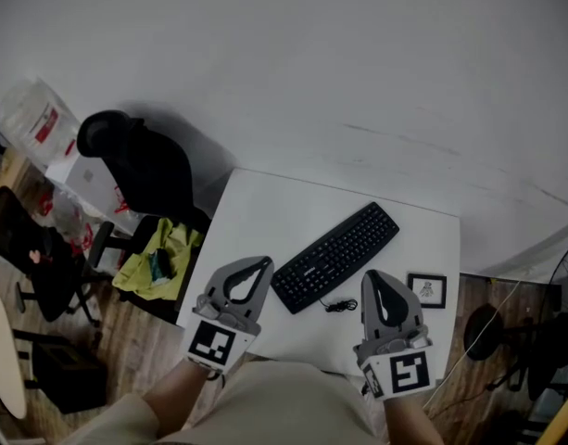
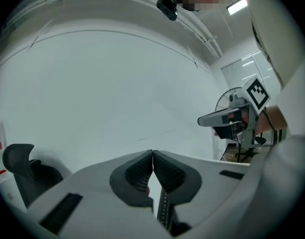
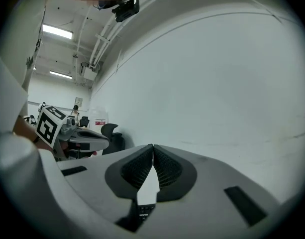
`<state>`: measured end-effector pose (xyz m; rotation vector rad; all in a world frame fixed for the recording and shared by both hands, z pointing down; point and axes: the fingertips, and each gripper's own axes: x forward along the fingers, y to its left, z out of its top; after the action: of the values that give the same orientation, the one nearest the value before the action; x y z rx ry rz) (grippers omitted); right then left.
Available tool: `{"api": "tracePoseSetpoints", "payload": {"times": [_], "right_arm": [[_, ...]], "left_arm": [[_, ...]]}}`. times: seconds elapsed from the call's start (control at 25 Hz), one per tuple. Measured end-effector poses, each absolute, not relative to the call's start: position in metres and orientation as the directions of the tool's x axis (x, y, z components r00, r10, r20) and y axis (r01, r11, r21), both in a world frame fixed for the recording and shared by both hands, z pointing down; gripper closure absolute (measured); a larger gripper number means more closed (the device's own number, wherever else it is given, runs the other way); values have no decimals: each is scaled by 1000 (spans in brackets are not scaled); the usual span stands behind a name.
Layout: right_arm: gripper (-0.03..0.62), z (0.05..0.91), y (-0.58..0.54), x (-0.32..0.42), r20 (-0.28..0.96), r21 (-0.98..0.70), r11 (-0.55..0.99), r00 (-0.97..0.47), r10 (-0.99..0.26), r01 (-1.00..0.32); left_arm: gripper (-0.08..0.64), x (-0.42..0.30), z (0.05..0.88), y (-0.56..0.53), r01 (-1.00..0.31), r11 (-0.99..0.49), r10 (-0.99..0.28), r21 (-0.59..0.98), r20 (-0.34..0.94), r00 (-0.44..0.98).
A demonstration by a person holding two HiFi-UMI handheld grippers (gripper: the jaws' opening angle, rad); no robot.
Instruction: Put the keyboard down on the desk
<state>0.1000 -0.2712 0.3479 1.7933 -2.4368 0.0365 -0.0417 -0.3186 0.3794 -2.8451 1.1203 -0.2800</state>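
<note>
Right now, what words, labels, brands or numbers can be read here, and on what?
No text can be read.
Keys on the keyboard: too small.
On the plastic bag, a red label: blurred.
A distant red sign: too small.
The small picture frame: a drawing, no legible words.

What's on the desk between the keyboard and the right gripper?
Head view: a small coiled black cable lies between the keyboard and the right gripper, on the white desk.

Right tool point(image 3: 152, 146) with jaws together, empty, keyboard point(image 3: 145, 210) beneath.
</note>
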Motion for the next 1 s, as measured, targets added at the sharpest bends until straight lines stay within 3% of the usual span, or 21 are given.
{"api": "tracePoseSetpoints", "payload": {"times": [0.28, 1.0], "right_arm": [[566, 367, -264, 101, 162, 29, 294, -286, -945, -955], [568, 356, -269, 113, 146, 66, 260, -249, -958, -963]], "left_arm": [[538, -42, 380, -314, -671, -732, -682, -119, 134, 719], [538, -40, 367, -318, -683, -720, -694, -124, 106, 713]]}}
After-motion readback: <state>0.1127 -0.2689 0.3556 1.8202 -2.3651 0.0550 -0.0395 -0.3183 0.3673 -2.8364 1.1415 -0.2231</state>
